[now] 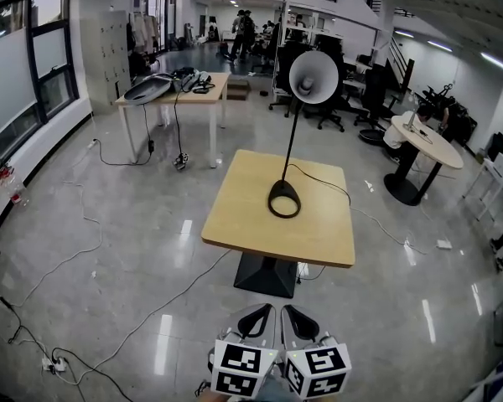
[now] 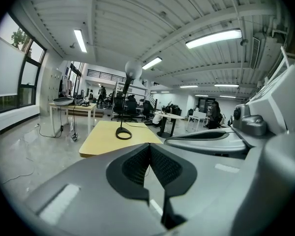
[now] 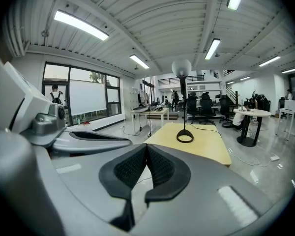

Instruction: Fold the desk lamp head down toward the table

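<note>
A desk lamp stands upright on a square wooden table (image 1: pixel 243 224): a black ring base (image 1: pixel 284 199), a thin black stem, and a white cone head (image 1: pixel 313 76) raised high. The same lamp head (image 2: pixel 133 69) rises over the base (image 2: pixel 123 132) in the left gripper view, and the lamp head (image 3: pixel 181 67) tops the base (image 3: pixel 185 137) in the right gripper view. Both grippers hang side by side well short of the table's near edge. My left gripper (image 1: pixel 260 314) is shut and empty. My right gripper (image 1: pixel 293 315) is shut and empty too.
The lamp's black cord (image 1: pixel 327 182) runs off the table's right side. Cables (image 1: pixel 84 266) trail over the glossy floor at the left. A long table (image 1: pixel 176 90) stands at the back left, a round table (image 1: pixel 427 145) with a seated person at the right, office chairs behind.
</note>
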A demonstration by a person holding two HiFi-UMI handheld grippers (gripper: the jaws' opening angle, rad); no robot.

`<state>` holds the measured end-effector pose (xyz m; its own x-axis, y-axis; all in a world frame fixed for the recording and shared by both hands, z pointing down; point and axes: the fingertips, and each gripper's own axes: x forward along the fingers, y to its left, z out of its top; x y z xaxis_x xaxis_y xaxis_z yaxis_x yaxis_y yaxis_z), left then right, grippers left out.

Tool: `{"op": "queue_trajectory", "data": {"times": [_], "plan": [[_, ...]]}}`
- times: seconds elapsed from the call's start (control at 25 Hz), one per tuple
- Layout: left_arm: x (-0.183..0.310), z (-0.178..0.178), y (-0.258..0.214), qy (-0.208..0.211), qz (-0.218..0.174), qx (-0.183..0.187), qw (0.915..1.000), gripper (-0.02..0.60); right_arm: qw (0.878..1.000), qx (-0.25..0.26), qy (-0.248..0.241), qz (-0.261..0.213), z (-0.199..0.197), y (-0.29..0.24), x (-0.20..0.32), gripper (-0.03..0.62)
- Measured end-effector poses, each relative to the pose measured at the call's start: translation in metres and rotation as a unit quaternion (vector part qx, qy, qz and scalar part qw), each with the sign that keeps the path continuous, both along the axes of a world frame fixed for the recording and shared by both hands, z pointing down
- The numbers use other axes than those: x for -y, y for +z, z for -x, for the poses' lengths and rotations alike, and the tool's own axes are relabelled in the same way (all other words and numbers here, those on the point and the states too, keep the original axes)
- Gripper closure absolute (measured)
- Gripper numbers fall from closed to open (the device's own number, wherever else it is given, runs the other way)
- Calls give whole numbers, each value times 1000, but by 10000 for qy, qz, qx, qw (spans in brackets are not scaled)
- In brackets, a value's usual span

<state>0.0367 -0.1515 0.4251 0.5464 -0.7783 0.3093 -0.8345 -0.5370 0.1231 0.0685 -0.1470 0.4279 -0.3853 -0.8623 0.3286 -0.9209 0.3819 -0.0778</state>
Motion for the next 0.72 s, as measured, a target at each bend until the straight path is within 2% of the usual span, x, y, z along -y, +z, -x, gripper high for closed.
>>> {"op": "queue_trajectory", "data": {"times": [0.32,0.72], "plan": [[-8,22,7,-155,129,170,9997,566,9997,113,-166,107,23,8,-8,589],[-14,28,17,-60,202,228,9995,566,9996,244,-105,137,29,17,-11,589]]}}
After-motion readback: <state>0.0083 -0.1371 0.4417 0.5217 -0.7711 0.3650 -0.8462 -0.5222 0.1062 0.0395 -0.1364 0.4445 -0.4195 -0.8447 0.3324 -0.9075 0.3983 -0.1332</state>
